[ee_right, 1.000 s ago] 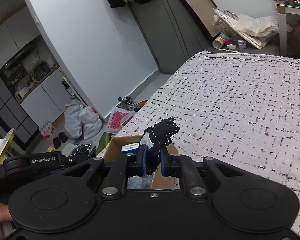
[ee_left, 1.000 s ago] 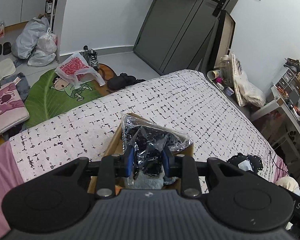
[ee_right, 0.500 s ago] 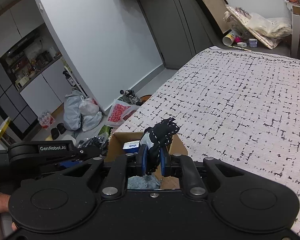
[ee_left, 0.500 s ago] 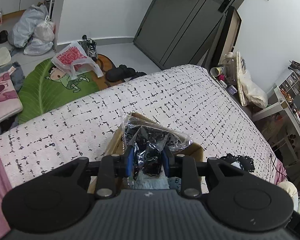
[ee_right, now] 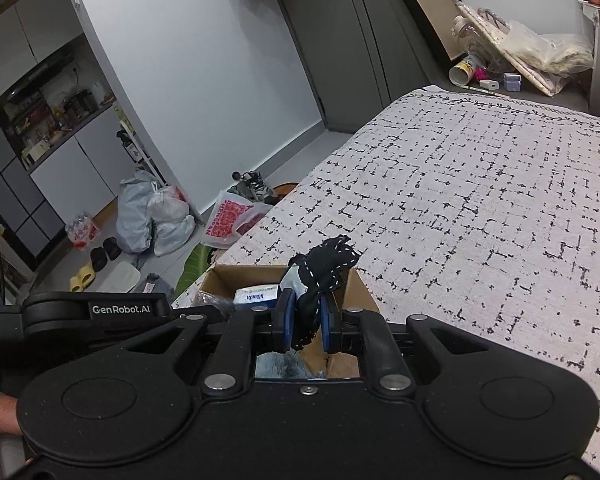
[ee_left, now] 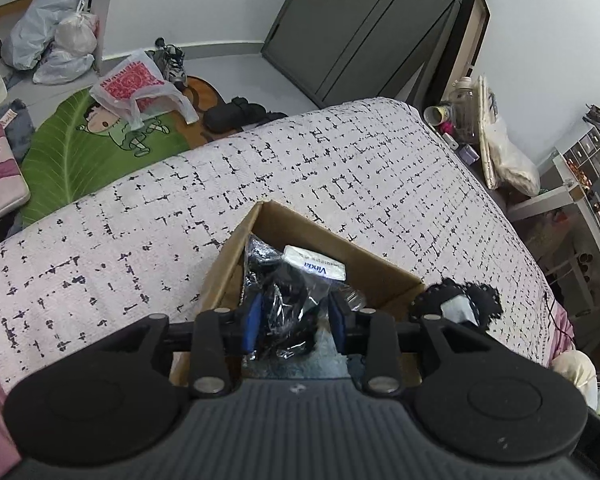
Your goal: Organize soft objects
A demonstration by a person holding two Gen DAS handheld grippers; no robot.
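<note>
An open cardboard box [ee_left: 239,256] sits on the bed. My left gripper [ee_left: 295,322] is over the box, its blue pads on either side of a clear plastic bag of dark soft items [ee_left: 283,300] that hangs down into the box. A white Vinda tissue pack [ee_left: 316,267] lies inside. My right gripper [ee_right: 307,322] is shut on a black lace-edged cloth [ee_right: 328,264] with a pale lining, held above the box's near right edge [ee_right: 360,284]. The cloth also shows in the left wrist view [ee_left: 460,300].
The bed cover [ee_right: 480,200] is white with black dashes. On the floor lie a green cartoon rug [ee_left: 83,148], a red-printed plastic bag [ee_left: 135,80], shoes [ee_left: 171,60], grey bags [ee_right: 151,216]. A cluttered side shelf [ee_left: 480,132] stands right of the bed.
My left gripper has lowered the plastic bag into the box, and the tissue pack now shows behind it. My right gripper, with the black cloth, has come closer over the box.
</note>
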